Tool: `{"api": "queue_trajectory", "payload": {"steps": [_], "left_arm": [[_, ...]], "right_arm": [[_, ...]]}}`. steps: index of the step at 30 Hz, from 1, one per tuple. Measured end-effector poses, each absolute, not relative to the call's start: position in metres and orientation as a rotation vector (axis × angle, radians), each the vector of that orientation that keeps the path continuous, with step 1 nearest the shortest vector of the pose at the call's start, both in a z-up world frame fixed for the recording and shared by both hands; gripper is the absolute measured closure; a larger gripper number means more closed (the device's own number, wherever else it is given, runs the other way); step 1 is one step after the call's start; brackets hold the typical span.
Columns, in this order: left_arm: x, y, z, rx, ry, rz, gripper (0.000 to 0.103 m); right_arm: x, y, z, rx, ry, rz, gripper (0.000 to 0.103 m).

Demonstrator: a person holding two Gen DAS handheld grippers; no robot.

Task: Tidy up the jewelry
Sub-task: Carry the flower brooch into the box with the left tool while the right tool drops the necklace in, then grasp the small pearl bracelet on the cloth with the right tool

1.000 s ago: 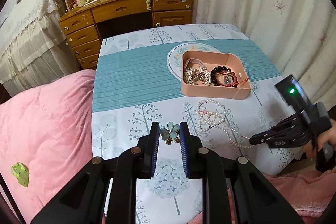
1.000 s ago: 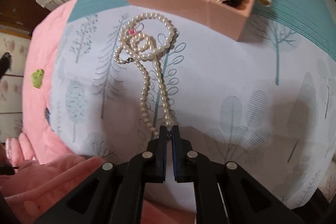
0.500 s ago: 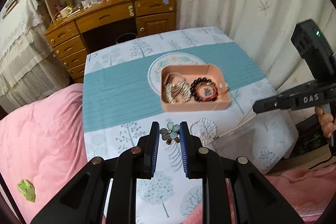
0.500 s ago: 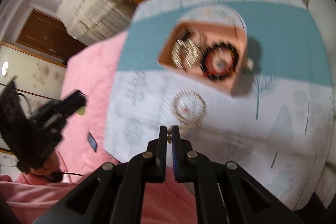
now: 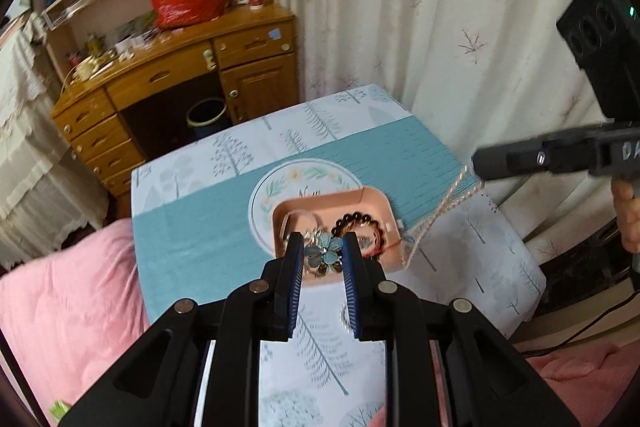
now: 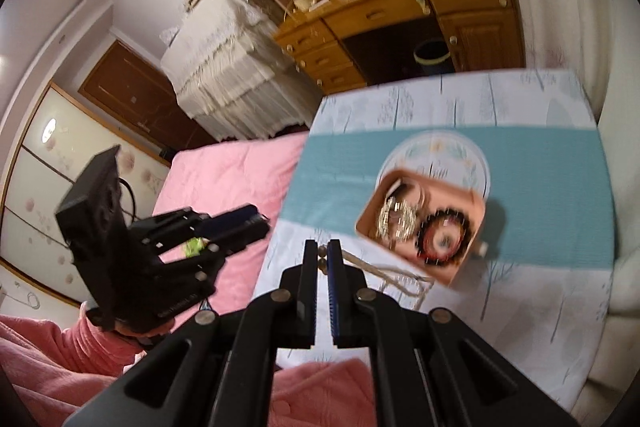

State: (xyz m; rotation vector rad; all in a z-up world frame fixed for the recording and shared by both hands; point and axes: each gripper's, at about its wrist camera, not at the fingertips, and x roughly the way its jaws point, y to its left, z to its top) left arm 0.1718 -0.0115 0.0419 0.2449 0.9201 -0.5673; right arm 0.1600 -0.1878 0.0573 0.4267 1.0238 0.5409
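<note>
Above table (image 5: 224, 211), both tools raised

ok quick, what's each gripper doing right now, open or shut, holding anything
Left gripper: shut on the flower brooch.
Right gripper: shut on the end of the pearl necklace, which hangs from it.

Matt black plastic on the left gripper (image 5: 322, 255), with ribbed blue pads pinching a glossy enamel-look flower brooch (image 5: 325, 254). The right gripper (image 6: 321, 255), same matt plastic, clamps a lustrous pearl necklace (image 5: 436, 217). Smooth matt pink plastic for the tray (image 5: 378, 202), printed cloth over the table (image 5: 208, 223), shiny dark beads (image 5: 362, 219), varnished wooden desk (image 5: 172, 75).
</note>
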Motion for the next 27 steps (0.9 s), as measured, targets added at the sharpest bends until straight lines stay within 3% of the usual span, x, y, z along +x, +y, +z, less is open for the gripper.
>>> {"api": "queue_trajectory", "payload": {"steps": [10, 11, 12, 13, 17, 19, 21, 22, 27], "left_arm": [[0.221, -0.041, 0.008, 0.208, 0.95, -0.687, 0.083], [0.225, -0.043, 0.001, 0.206, 0.964, -0.689, 0.077], [0.23, -0.045, -0.007, 0.209, 0.988, -0.67, 0.054], [0.234, -0.045, -0.014, 0.206, 1.014, -0.641, 0.037], [0.24, -0.038, -0.028, 0.164, 1.076, -0.623, 0.036], [0.24, -0.032, -0.029, 0.164, 1.076, -0.611, 0.035], [0.24, -0.026, -0.03, 0.166, 1.077, -0.598, 0.035], [0.24, -0.024, -0.031, 0.164, 1.079, -0.594, 0.035], [0.227, -0.01, -0.041, 0.169, 1.099, -0.591, 0.035]], "right_arm": [[0.196, -0.191, 0.033, 0.449, 1.02, 0.473, 0.098], [0.2, -0.192, 0.024, 0.467, 1.025, 0.455, 0.098], [0.202, -0.193, 0.016, 0.472, 1.04, 0.435, 0.098], [0.205, -0.192, 0.007, 0.472, 1.065, 0.411, 0.097], [0.205, -0.193, -0.024, 0.492, 1.152, 0.336, 0.096], [0.203, -0.194, -0.031, 0.482, 1.167, 0.325, 0.09], [0.199, -0.192, -0.035, 0.434, 1.18, 0.308, 0.068], [0.196, -0.19, -0.037, 0.4, 1.181, 0.296, 0.065], [0.175, -0.175, -0.047, 0.275, 1.12, 0.346, 0.064]]}}
